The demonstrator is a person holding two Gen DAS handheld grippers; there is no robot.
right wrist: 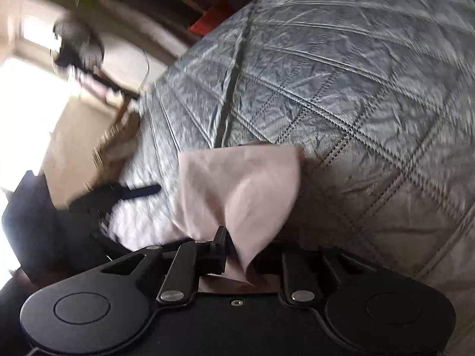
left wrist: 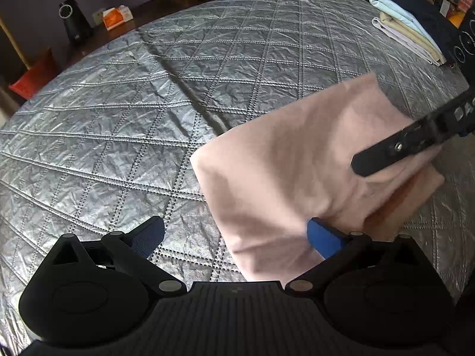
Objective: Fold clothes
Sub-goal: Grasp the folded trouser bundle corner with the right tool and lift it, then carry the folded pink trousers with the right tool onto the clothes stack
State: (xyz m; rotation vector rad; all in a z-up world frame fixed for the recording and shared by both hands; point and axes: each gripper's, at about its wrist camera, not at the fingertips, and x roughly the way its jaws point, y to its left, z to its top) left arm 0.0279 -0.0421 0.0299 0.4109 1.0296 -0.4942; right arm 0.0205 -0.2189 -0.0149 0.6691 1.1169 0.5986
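Left wrist: one pink garment (left wrist: 285,172) on quilted cover (left wrist: 118,118) — left jaws spread; right jaws clamp it.

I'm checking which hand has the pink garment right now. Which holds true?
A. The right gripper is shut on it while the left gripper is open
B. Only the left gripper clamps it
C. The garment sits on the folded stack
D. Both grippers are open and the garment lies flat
A: the right gripper has its fingers pinched on the pink garment, while the left gripper stands wide open with the cloth only beside one pad.
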